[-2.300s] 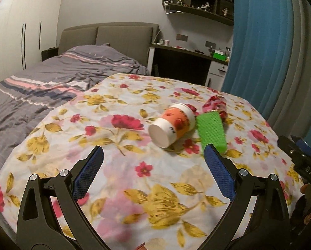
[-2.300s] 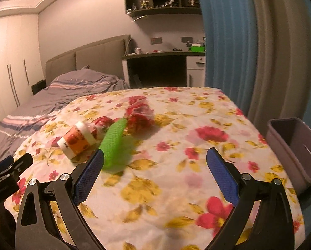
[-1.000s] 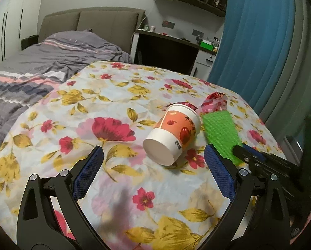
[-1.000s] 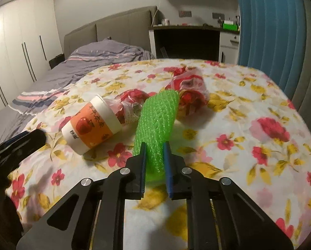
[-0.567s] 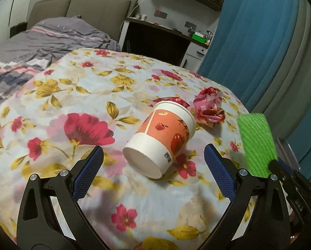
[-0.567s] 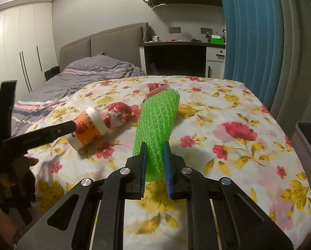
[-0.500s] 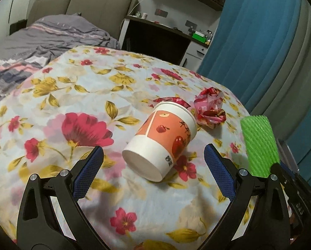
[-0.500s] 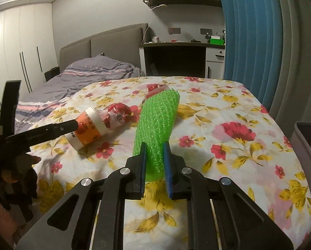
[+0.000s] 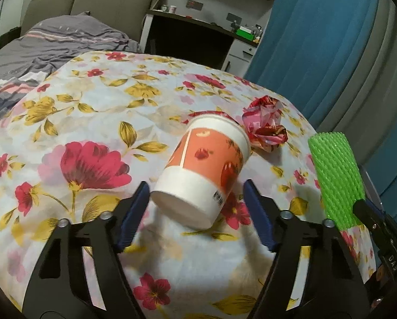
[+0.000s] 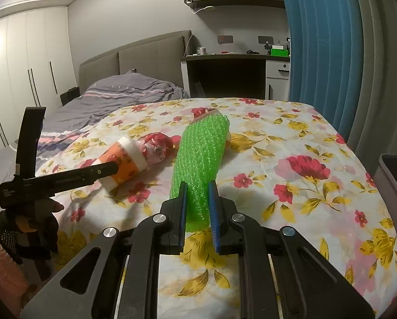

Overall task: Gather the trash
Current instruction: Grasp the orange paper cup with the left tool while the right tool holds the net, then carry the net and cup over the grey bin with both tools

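An orange-and-white paper cup [image 9: 209, 159] lies on its side on the floral bedspread [image 9: 92, 111], base toward me. My left gripper [image 9: 195, 186] has the cup's base between its blue pads; the jaws are closing and a gap still shows at the right pad. A crumpled red wrapper [image 9: 265, 127] sits just behind the cup. My right gripper [image 10: 197, 186] is shut on the near end of a green foam net sleeve [image 10: 201, 154], held above the bed. The right wrist view also shows the cup [image 10: 118, 164], the wrapper [image 10: 156, 146] and the left gripper's finger [image 10: 65, 178].
A grey bin [image 10: 392, 180] stands off the bed's right edge. Blue curtains [image 10: 323, 53] hang beyond it. A grey striped duvet [image 10: 118, 98] and the headboard lie at the far end, with a desk [image 10: 233, 58] and shelves behind. A hand in a dark glove [image 10: 28, 226] holds the left tool.
The left gripper came closer to the cup and its jaws narrowed around the base. The right gripper closed on the green net and lifted it off the bedspread, then held still.
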The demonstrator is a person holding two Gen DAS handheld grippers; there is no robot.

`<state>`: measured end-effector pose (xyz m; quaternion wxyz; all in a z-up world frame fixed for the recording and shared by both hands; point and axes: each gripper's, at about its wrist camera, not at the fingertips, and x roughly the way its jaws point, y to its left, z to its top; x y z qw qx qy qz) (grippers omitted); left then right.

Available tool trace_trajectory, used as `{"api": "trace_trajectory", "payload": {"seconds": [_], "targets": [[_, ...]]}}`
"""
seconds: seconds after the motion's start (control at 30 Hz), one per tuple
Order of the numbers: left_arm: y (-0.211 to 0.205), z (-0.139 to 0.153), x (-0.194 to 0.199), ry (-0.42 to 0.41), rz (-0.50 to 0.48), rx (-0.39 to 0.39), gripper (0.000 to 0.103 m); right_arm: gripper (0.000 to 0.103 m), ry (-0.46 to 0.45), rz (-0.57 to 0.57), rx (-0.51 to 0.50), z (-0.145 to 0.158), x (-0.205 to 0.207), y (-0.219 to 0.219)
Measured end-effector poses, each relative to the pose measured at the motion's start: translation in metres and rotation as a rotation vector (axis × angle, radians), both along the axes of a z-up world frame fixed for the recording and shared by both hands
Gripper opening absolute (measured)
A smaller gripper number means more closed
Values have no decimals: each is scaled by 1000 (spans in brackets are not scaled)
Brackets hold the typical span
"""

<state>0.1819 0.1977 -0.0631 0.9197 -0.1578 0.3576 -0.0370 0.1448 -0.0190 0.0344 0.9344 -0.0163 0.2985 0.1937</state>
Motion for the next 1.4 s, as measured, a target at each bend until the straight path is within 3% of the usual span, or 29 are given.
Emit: {"api": "trace_trajectory", "payload": {"seconds": [0.1,0.47,0.87,1.4], "targets": [[-2,-1,1,5,-12,-3,56,16,3,1,2,-1,0,1],[-7,6,-13,-49,-21,11,54,16,3,-4,9,0,-1,-2],[-17,32,-65,-136,18,8,54,16,-11,-9,32,10,-16,-19],[-54,46,-117,-190,8,-25,54,17,-47,-3,31,24,-48,-40]]}}
